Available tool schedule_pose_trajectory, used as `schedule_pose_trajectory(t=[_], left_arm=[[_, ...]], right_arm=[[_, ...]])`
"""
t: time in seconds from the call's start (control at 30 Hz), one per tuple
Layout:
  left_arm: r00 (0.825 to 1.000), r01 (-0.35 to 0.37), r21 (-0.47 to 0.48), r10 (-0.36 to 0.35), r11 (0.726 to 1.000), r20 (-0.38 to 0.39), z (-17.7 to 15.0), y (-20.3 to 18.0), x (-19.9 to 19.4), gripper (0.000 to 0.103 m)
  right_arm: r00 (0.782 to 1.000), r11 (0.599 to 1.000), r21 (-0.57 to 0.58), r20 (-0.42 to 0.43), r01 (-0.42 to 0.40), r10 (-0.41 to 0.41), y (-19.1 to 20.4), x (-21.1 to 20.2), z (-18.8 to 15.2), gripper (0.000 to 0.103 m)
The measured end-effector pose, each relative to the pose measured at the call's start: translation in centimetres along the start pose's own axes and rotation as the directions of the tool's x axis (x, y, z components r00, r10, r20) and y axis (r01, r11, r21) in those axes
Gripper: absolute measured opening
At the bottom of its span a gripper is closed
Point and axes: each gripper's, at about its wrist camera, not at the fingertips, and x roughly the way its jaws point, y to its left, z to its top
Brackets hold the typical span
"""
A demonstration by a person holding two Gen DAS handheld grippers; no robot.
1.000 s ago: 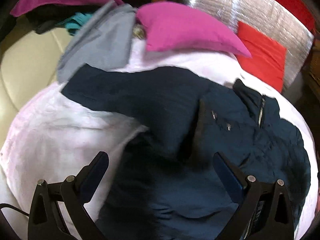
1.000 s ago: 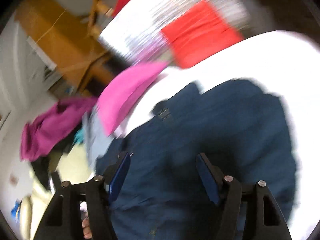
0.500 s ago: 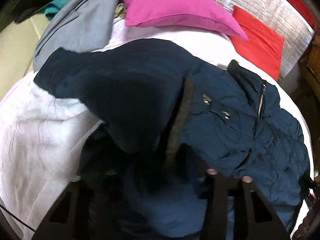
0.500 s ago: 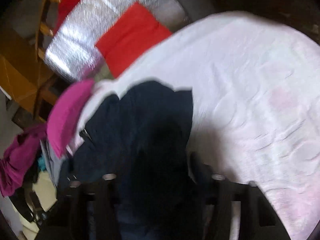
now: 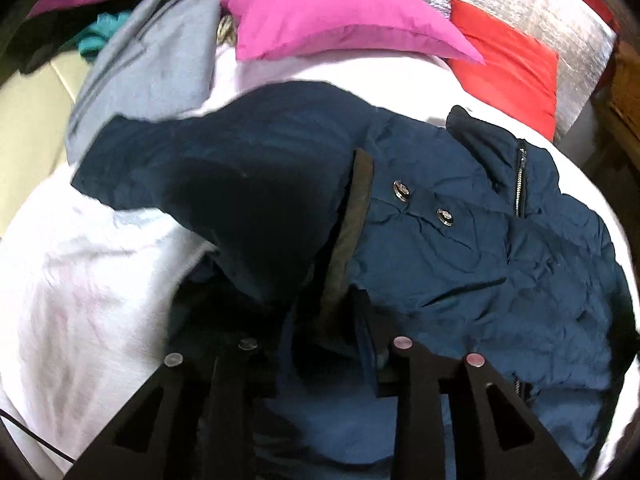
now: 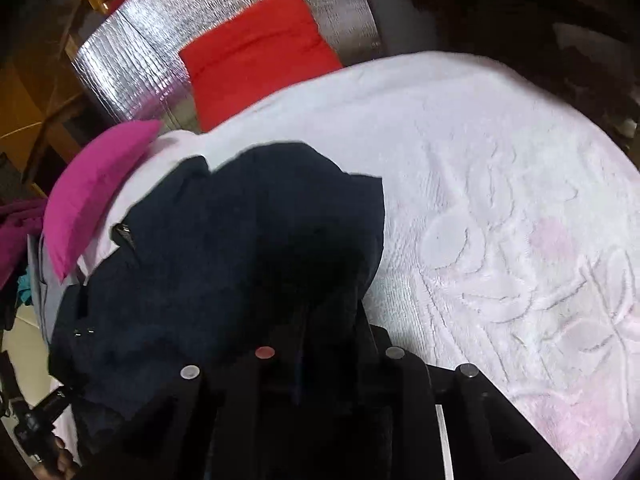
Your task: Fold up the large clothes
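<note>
Bed (image 6: pixel 500 184), white quilted cover, carries everything; it's the only flat area big enough for a garment this size.

Navy jacket (image 5: pixel 460 248) lies across the middle of the bed. In the left wrist view the collar and zip (image 5: pixel 520 176) point to the upper right, toward the red cushion (image 5: pixel 508 68) and the foil panel (image 5: pixel 540 12); the hem end is down by us. So we read the long axis as near-to-far, tilted right. 1 sleeve (image 5: pixel 192 160) sticks out left, roughly crosswise to that axis.

Both tongs sit at the near edge of the jacket, which fits lifting the bottom part to fold it up toward the collar.

Left tongs (image 5: pixel 320 344): clenched on a bunched ridge of jacket fabric near the dark trim strip (image 5: pixel 348 232). Cloth rises up out of the jaws, so it's carried, not just pressed.

Right tongs (image 6: pixel 328 356): buried under dark cloth. We judge them clamped on the jacket too, since the fabric drapes over and off them, but the fingertips are hidden.

Pink pillow (image 5: pixel 332 12) and grey garment (image 5: pixel 152 68) sit at the far left, clear of the fold path.

2 snap studs (image 5: pixel 422 200) face up, so the outer shell is on top there.
</note>
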Motion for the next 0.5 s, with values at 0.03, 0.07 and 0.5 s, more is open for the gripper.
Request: schedule_pose_trajectory(t=[0.03, 0.07, 0.5], left_arm=[[1.000, -0.018, 0.017, 0.018, 1.000, 0.013, 0.0, -0.1, -0.4, 0.033], [0.999, -0.038, 0.035, 0.037, 0.999, 0.035, 0.0, -0.1, -1.0, 0.033], [0.935, -0.096, 0.036, 0.078, 0.995, 0.346, 0.2, 1.7, -8.7, 0.050]], right_arm=[[0.998, 0.999, -0.026, 0.040, 0.046, -0.045, 0.6, -1.4, -0.1, 0.041], [0.992, 0.994, -0.059, 0.093, 0.095, -0.089, 1.3, -2.8, -0.2, 0.049], [0.992, 0.948, -0.319, 0.117, -0.005, 0.044, 14.0, -4.1, -3.8, 0.054]])
